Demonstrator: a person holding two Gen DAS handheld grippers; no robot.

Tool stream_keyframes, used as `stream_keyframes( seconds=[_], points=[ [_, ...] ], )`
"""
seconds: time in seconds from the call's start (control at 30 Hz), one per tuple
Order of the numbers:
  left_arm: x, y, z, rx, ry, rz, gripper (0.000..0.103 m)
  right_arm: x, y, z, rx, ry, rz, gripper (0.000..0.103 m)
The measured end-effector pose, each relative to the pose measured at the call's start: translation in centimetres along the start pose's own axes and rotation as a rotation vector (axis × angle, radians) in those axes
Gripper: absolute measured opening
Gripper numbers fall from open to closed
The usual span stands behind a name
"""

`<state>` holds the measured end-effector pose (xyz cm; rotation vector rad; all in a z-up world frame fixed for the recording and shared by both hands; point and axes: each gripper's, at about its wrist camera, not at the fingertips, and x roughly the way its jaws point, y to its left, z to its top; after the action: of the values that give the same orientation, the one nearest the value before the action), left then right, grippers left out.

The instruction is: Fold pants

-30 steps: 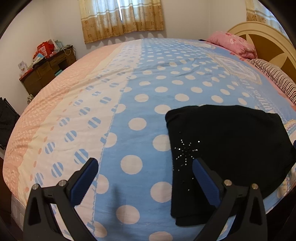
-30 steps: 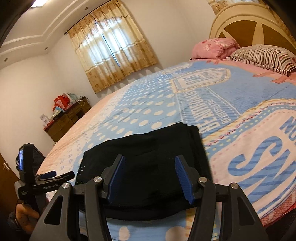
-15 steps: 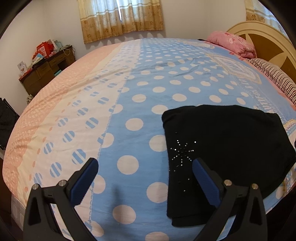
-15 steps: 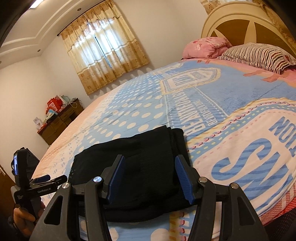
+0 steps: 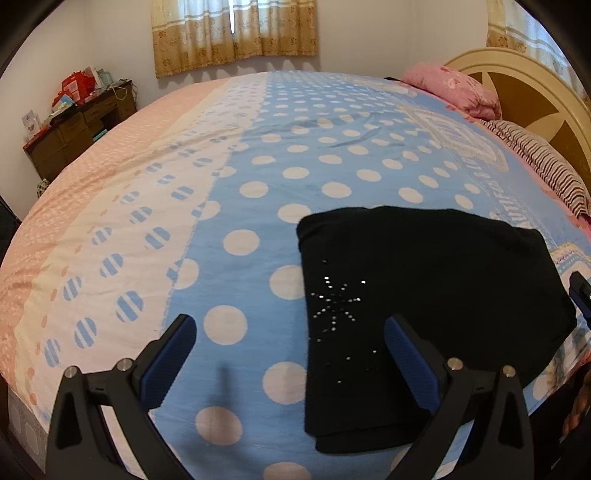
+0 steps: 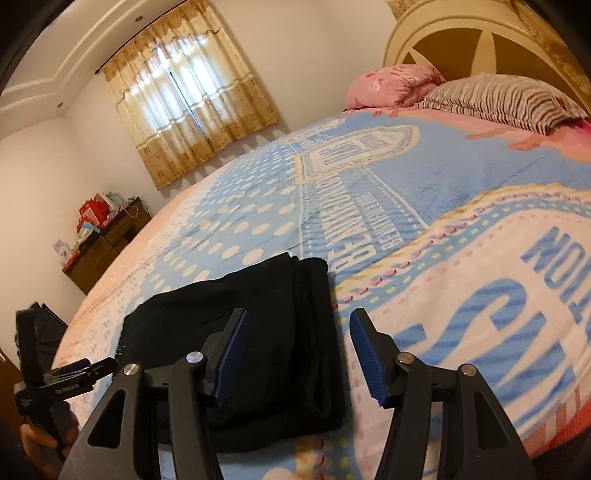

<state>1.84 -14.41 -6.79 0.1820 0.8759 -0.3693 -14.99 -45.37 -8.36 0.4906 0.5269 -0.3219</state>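
Observation:
The black pants [image 5: 436,288] lie folded into a thick rectangle on the polka-dot bedspread [image 5: 258,192], near the bed's front edge. A rhinestone star [image 5: 336,299] glints on their left part. My left gripper [image 5: 288,332] hovers open over the pants' left edge, its right finger above the fabric and its left finger above the sheet. My right gripper [image 6: 299,321] is open over the right edge of the pants [image 6: 229,306], with nothing gripped. The left gripper [image 6: 85,365] also shows in the right wrist view at the lower left, held by a hand.
A cream headboard [image 6: 480,40], a pink pillow [image 6: 391,83] and a striped pillow [image 6: 495,98] sit at the bed's head. A wooden dresser [image 5: 77,129] with clutter stands by the wall under the curtained window [image 5: 232,33]. The bed's front edge runs just below the grippers.
My right gripper has slid to the right, so the pants now sit further left in its view. The left gripper has hardly moved. Both stay open.

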Motion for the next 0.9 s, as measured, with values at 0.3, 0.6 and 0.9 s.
stream_keyframes(
  seconds=[0.3,0.6,0.9],
  points=[
    [1.8,-0.8,0.1,-0.043,0.055,-0.04,0.103,3.0,0.5,-0.9,-0.01,0.061,0.022,0.059],
    [3.2,-1.0,-0.2,-0.098,0.093,-0.086,0.103,3.4,1.7,-1.5,-0.067,0.072,0.006,0.059],
    [3.5,-1.0,-0.2,-0.117,0.095,-0.104,0.103,4.0,1.3,-1.3,-0.032,0.061,0.018,0.062]
  ],
)
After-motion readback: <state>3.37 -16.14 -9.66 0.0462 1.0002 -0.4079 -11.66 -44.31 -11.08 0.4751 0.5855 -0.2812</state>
